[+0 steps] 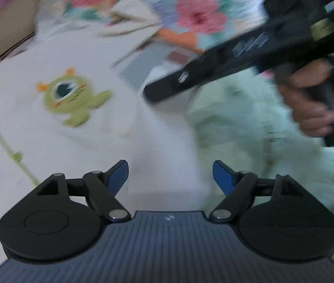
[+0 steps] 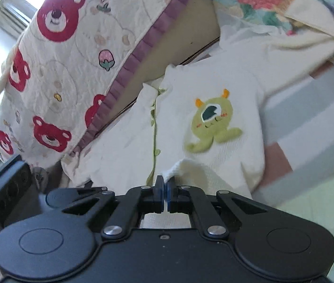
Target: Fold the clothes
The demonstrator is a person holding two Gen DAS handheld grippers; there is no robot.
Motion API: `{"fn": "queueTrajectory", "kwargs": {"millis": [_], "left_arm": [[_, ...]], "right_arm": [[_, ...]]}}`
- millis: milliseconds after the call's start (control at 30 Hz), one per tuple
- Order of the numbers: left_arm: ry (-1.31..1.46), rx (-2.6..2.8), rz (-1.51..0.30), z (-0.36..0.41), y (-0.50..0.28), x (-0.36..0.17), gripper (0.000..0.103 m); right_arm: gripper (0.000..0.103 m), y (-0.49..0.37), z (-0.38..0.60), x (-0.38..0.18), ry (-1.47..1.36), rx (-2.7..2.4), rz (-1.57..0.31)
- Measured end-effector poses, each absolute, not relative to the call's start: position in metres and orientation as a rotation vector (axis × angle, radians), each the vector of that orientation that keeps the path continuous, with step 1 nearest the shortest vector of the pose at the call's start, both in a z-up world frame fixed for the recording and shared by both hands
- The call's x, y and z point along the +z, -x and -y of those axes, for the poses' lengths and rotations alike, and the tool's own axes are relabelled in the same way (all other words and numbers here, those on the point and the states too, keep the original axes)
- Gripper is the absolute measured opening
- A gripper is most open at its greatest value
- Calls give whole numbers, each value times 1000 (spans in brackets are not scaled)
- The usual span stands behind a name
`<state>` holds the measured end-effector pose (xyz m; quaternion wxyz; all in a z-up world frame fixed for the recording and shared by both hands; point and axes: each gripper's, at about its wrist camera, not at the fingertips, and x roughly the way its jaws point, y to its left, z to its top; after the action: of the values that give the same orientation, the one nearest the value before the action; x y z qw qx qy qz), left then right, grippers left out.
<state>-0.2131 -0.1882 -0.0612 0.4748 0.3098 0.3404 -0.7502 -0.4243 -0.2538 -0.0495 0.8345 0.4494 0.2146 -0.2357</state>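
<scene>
Right tongs [image 2: 165, 186] pinch white sweater [image 2: 204, 122] hem — left tongs [image 1: 170, 174] agape.

We read only partial pastel letters, seemingly "…ggy", on the bear-print quilt [image 2: 77, 54] at eleven o'clock in the right wrist view; the rest is cut off. Nothing else is legible.

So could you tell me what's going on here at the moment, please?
A person is folding a white cardigan with a green monster patch, spread on a bed beside a bear quilt. The right gripper has its fingers shut on a bit of the cardigan's edge. The left gripper is open over the white fabric, holding nothing. A pale green garment lies next to the cardigan. The fold hasn't been made yet.
</scene>
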Motion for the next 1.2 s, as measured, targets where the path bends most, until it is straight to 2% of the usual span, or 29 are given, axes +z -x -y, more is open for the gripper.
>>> {"fn": "queueTrajectory", "kwargs": {"millis": [33, 67, 100, 167, 333, 467, 567, 633, 667, 733, 767, 800, 867, 900, 967, 1033, 1100, 1200], "left_arm": [[-746, -1791, -853, 192, 207, -67, 47], [-729, -1751, -877, 195, 199, -73, 21], [-670, -1733, -928, 195, 186, -77, 14], [-550, -1692, -1025, 194, 160, -85, 13], [-234, -1609, -1254, 187, 104, -103, 13], [-252, -1517, -1238, 182, 95, -105, 10], [-362, -1499, -1142, 180, 103, -96, 10], [-356, -1535, -1137, 176, 106, -89, 11], [-356, -1562, -1126, 174, 108, -84, 15], [-463, -1627, -1041, 167, 125, -72, 36], [-539, -1656, -985, 163, 137, -66, 57], [-613, -1680, -929, 160, 149, -60, 62], [-735, -1667, -831, 161, 170, -64, 63], [-795, -1659, -781, 162, 181, -66, 64], [-816, -1616, -758, 168, 187, -74, 68], [-758, -1557, -793, 177, 179, -84, 68], [-672, -1534, -814, 175, 166, -84, 60], [-498, -1506, -872, 168, 143, -79, 57]], "right_arm": [[11, 420, 258, -50, -953, -503, -453], [11, 420, 261, -51, -953, -511, -443], [15, 422, 263, -51, -953, -524, -425], [22, 425, 265, -51, -917, -565, -421], [25, 431, 248, -54, -727, -634, -540], [25, 417, 229, -64, -630, -548, -633], [25, 400, 216, -76, -569, -459, -719], [34, 394, 213, -86, -602, -418, -751], [42, 392, 211, -90, -622, -403, -758], [43, 388, 205, -93, -609, -408, -767], [43, 386, 203, -93, -575, -429, -779], [44, 383, 202, -94, -542, -451, -788], [44, 379, 201, -96, -483, -501, -803], [39, 377, 201, -98, -454, -525, -811], [4, 378, 201, -98, -480, -483, -806], [4, 381, 198, -94, -515, -427, -799], [4, 397, 188, -71, -502, -448, -800], [4, 435, 168, -42, -607, -498, -792]]}}
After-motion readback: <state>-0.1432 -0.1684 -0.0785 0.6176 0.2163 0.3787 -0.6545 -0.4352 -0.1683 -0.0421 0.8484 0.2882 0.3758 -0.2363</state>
